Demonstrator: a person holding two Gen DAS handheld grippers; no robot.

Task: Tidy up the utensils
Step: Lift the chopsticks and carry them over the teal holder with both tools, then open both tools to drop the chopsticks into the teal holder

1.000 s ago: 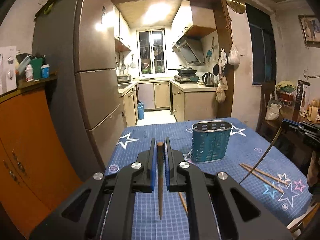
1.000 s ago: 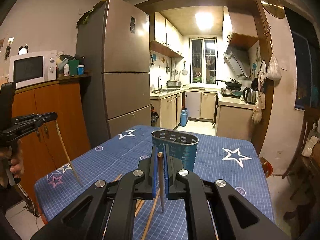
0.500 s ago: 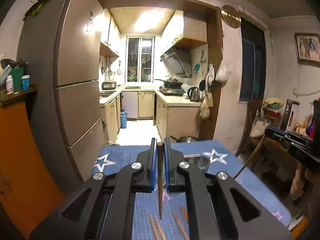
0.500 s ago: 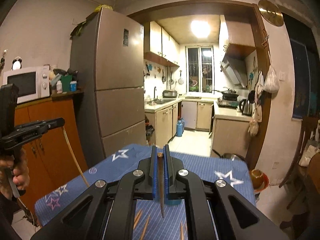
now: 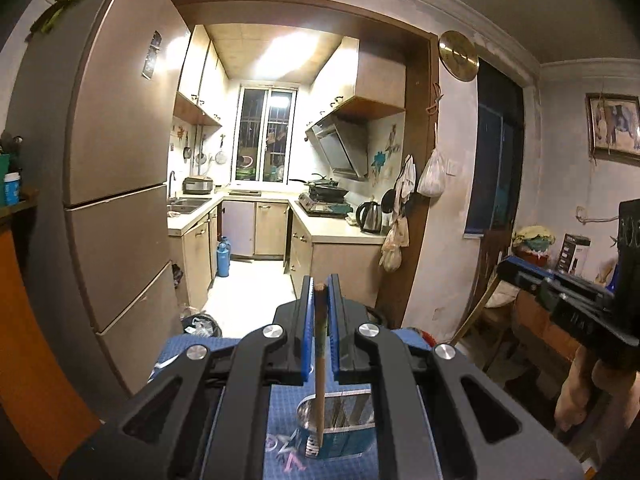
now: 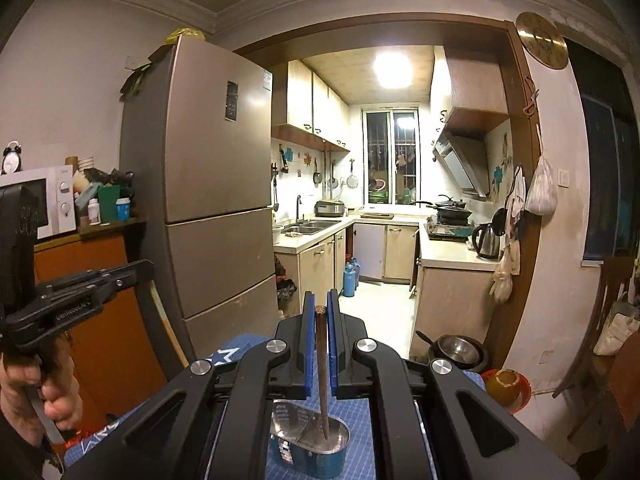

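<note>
Both tongs, left (image 5: 320,312) and right (image 6: 318,316), clamped on chopsticks (image 5: 319,364), now hang above the holder (image 6: 308,440), tips entering: release next

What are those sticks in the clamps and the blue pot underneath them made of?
The chopstick in the left gripper looks like pale wood or bamboo, matte and grainy. The chopstick in the right gripper is darker brown, probably wood. The utensil holder seems to be perforated metal: shiny silver inside, with a teal outer wall, possibly painted.
</note>
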